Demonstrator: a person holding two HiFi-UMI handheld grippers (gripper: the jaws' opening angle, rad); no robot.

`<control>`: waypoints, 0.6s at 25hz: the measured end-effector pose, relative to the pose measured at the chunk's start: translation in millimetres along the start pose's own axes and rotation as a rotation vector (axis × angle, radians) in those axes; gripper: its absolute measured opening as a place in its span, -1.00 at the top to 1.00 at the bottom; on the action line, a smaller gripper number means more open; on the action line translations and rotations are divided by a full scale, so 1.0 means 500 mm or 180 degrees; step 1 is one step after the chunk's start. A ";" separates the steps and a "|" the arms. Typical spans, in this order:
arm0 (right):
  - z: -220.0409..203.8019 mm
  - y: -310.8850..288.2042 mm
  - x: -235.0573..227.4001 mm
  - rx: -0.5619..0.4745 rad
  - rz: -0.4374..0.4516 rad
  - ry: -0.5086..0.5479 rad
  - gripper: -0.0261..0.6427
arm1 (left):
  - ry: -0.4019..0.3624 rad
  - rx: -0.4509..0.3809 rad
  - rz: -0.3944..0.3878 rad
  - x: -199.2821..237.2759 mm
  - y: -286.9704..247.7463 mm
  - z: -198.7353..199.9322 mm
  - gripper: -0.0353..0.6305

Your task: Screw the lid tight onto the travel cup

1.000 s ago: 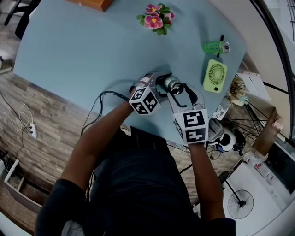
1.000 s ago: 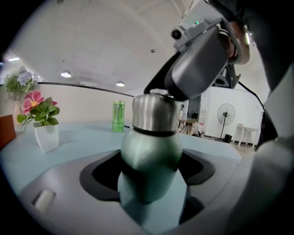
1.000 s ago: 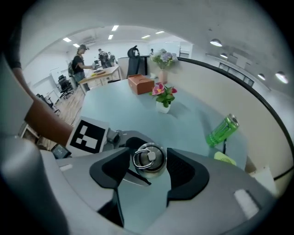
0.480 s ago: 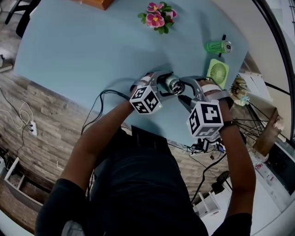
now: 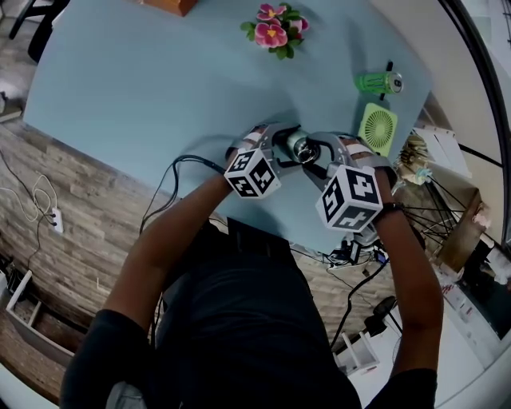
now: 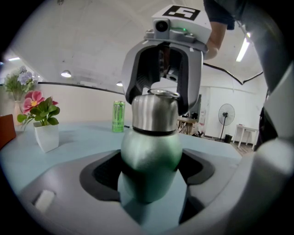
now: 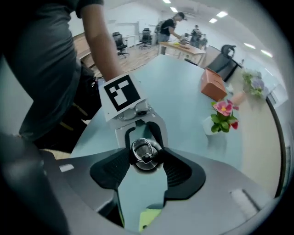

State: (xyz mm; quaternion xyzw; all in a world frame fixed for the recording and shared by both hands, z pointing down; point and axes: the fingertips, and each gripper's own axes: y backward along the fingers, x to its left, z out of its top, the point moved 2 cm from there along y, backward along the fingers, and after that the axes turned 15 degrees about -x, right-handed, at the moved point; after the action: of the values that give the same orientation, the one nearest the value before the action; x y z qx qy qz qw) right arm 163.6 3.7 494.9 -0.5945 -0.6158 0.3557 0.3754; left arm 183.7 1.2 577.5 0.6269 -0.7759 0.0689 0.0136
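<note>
- At the far left I am seeing loose cables [image 5: 44, 216] lying on the plank floor, well apart from the pale blue table [image 5: 144, 88].
- At the table's far edge I am seeing an orange-brown box [image 5: 164, 6], cut off by the frame. To its right a white flower pot [image 5: 275, 30] with pink blooms is standing well clear of the work.
- My left gripper [image 5: 278, 142] is reaching in low and clamping the travel cup [image 6: 151, 156] by its rounded green body. The cup is standing upright near the table's near edge.
- My right gripper [image 7: 146, 158] is coming down from above with its jaws narrowed round the lid [image 6: 155, 112] and a dark ribbed pad against each side. They have just been closing on it.
- In the head view, the two marker cubes and the jaws are hiding most of the cup.
- Further right a green can [image 5: 377, 81] is standing beyond a round-grilled green fan [image 5: 377, 128]. The right hand is overlapping the fan's lower corner.
- Compared with a second ago, the right gripper has rolled and its arm is now coming in from the right. The left gripper has kept its place, and the fan was then fully uncovered.
- The cup's body is showing matte green. The lid is a brushed-steel cylinder with a wire ring [image 7: 140, 148] on top, lying flat, I think.
</note>
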 end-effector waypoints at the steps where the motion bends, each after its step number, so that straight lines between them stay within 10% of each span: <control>1: -0.002 0.000 -0.001 -0.0037 -0.0134 -0.0243 0.24 | -0.0001 0.0002 0.0002 0.000 0.000 0.000 -0.38; 9: -0.008 0.017 -0.020 -0.0570 -0.1821 -0.2553 0.24 | -0.0008 0.0007 0.0005 -0.001 0.001 0.000 -0.38; 15: -0.016 0.024 -0.016 -0.0848 -0.2566 -0.3134 0.24 | -0.0012 0.0005 0.0004 -0.001 0.000 0.001 -0.38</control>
State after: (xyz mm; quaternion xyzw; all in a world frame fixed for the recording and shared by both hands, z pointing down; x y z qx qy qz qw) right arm 176.2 -3.9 487.7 -0.1257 -0.9294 0.3384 0.0763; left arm 183.8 1.8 576.7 0.6265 -0.7763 0.0683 0.0117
